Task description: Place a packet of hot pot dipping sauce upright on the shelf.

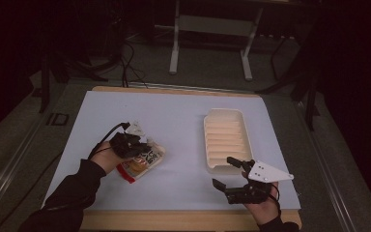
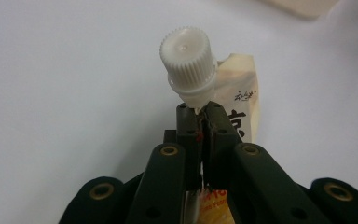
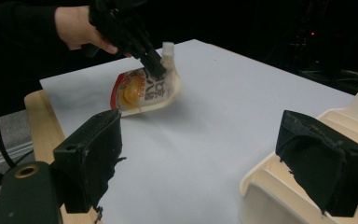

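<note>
At the left of the high view, the left gripper point(image 1: 142, 147) is clamped on a drink pouch point(image 1: 142, 163) just below its white cap point(image 2: 187, 58). At lower right, the right gripper point(image 1: 228, 173) gapes wide, holding nothing, beside a cream tray point(image 1: 224, 138).

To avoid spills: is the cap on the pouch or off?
On. The white ribbed cap sits on the spout of the pouch, just above where the left gripper pinches it.
</note>
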The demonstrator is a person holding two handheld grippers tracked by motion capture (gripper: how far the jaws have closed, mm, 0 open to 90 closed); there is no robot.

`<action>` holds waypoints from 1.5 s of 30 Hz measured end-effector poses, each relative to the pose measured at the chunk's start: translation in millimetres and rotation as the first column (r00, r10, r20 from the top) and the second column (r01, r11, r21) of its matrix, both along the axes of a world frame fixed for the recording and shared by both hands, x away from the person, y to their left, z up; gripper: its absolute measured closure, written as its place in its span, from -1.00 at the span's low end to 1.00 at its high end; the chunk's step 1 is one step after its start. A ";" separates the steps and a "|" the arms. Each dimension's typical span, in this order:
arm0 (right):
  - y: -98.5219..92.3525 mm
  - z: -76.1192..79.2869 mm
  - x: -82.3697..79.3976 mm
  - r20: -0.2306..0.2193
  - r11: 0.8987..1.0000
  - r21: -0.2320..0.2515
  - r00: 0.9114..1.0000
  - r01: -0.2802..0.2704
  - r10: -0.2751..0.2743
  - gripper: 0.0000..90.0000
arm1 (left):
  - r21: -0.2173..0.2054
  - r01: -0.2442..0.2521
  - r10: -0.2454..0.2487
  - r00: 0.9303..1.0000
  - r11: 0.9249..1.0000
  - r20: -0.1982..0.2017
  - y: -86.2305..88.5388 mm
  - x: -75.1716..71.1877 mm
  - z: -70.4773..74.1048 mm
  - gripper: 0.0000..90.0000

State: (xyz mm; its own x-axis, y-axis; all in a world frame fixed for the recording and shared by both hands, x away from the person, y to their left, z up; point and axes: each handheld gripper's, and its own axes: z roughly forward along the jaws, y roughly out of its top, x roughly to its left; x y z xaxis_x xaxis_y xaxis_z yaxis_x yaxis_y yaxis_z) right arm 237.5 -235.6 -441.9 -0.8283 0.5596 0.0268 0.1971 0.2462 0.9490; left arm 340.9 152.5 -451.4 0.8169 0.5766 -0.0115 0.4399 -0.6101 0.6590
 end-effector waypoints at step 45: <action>19.4 52.8 31.1 0.042 1.000 0.008 0.999 -0.009 0.009 -0.45 | -0.525 0.080 0.033 0.979 0.847 0.202 -49.6 -45.3 21.7 0.94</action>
State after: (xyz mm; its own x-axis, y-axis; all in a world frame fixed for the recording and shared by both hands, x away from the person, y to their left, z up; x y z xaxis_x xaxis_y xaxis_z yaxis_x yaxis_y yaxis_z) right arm 268.6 -216.2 -389.1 -0.8337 0.5522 -0.0037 0.1548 0.2403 0.9583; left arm 295.5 102.9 -429.8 0.8478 0.5095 -0.1473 0.2576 -0.1527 0.9541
